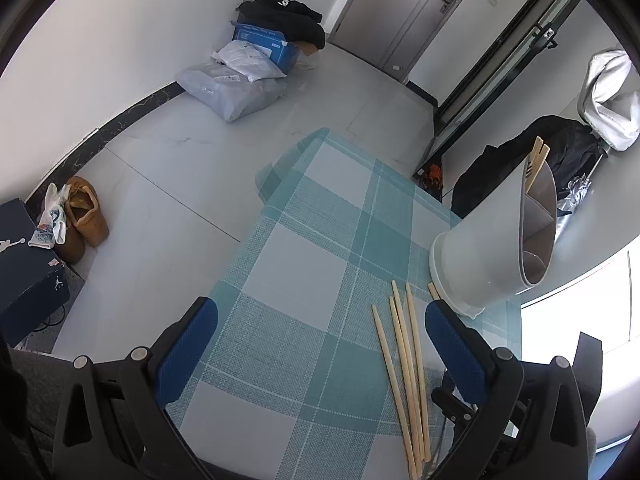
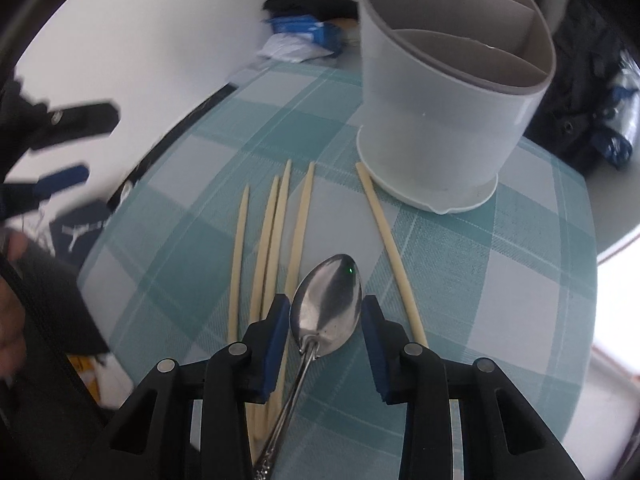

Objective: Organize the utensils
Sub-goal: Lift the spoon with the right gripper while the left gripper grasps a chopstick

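A metal spoon (image 2: 326, 304) lies bowl-forward between the blue pads of my right gripper (image 2: 326, 320), which press on both sides of its bowl; the handle runs back under the gripper. Several pale chopsticks (image 2: 276, 248) lie on the plaid tablecloth (image 2: 500, 300) beneath it, and a single one (image 2: 388, 252) reaches the foot of the white divided utensil holder (image 2: 440, 120). In the left wrist view, my left gripper (image 1: 320, 320) stands wide open over the cloth, with the chopsticks (image 1: 404, 380) by its right finger. A few chopsticks (image 1: 536, 160) stand in the holder (image 1: 480, 264).
The table's left edge (image 1: 248, 240) drops to a tiled floor with brown shoes (image 1: 84, 220), a dark box (image 1: 28, 264) and grey parcels (image 1: 236, 84). A black bag (image 1: 520, 160) sits beyond the holder. A person's hand (image 2: 12, 304) shows at the far left.
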Demonstrator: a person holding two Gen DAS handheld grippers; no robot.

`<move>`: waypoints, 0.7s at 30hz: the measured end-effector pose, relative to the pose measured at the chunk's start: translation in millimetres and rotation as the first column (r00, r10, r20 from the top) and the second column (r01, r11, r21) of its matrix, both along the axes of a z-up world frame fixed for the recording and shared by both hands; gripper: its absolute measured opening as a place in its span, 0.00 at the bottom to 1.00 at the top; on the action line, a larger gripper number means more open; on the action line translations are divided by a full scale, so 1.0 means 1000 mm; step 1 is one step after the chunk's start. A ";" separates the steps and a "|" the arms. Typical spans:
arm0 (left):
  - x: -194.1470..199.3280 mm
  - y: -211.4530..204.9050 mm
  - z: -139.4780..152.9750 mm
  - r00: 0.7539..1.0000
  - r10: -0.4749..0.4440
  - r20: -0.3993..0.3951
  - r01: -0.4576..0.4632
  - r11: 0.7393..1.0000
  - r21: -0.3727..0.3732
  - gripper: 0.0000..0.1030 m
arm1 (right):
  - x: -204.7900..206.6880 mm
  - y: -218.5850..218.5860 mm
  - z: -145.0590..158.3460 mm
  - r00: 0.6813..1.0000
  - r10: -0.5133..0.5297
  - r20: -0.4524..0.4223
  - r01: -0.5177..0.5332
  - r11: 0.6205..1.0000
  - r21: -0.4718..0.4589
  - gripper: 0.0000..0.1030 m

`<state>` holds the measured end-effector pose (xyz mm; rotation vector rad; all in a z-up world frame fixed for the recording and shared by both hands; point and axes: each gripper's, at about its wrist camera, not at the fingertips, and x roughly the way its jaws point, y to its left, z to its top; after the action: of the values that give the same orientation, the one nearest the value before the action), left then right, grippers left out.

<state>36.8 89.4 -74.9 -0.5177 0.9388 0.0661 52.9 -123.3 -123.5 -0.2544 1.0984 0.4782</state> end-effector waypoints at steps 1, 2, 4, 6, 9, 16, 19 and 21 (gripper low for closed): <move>0.000 0.000 -0.001 1.000 0.002 -0.003 -0.002 1.000 0.002 0.99 | -0.001 -0.001 0.000 1.000 0.020 0.001 -0.020 1.000 -0.015 0.34; 0.000 0.001 -0.001 1.000 0.004 -0.004 -0.004 1.000 0.002 0.99 | -0.002 -0.001 -0.002 0.999 0.034 -0.001 -0.034 0.999 -0.022 0.34; 0.001 0.001 -0.001 1.000 0.009 -0.007 -0.009 1.000 0.002 0.99 | -0.002 -0.002 -0.003 0.997 0.072 0.007 -0.071 0.996 -0.054 0.34; 0.001 0.001 -0.002 1.000 0.015 -0.012 -0.015 1.000 0.003 0.99 | 0.000 -0.001 -0.005 0.996 0.091 0.003 -0.090 0.993 -0.070 0.35; 0.001 0.000 -0.003 1.000 0.018 -0.015 -0.018 1.000 0.004 0.99 | 0.005 0.000 -0.010 0.994 0.107 -0.010 -0.107 0.991 -0.079 0.36; 0.002 -0.005 -0.010 0.999 0.010 -0.040 -0.008 0.999 0.050 0.99 | 0.011 0.002 -0.011 0.993 0.116 -0.001 -0.116 0.991 -0.073 0.35; 0.003 -0.008 -0.014 0.998 0.000 -0.059 0.004 0.997 0.072 0.99 | 0.006 -0.001 -0.012 0.993 0.118 0.011 -0.117 0.992 -0.054 0.35; 0.003 -0.012 -0.018 0.997 -0.014 -0.076 0.021 0.996 0.087 0.99 | 0.001 -0.009 -0.011 0.994 0.105 0.019 -0.104 0.994 -0.030 0.35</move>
<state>40.2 77.4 -92.9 -0.4283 1.0089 0.1110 54.2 -132.5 -134.9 -0.3434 1.0760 0.5519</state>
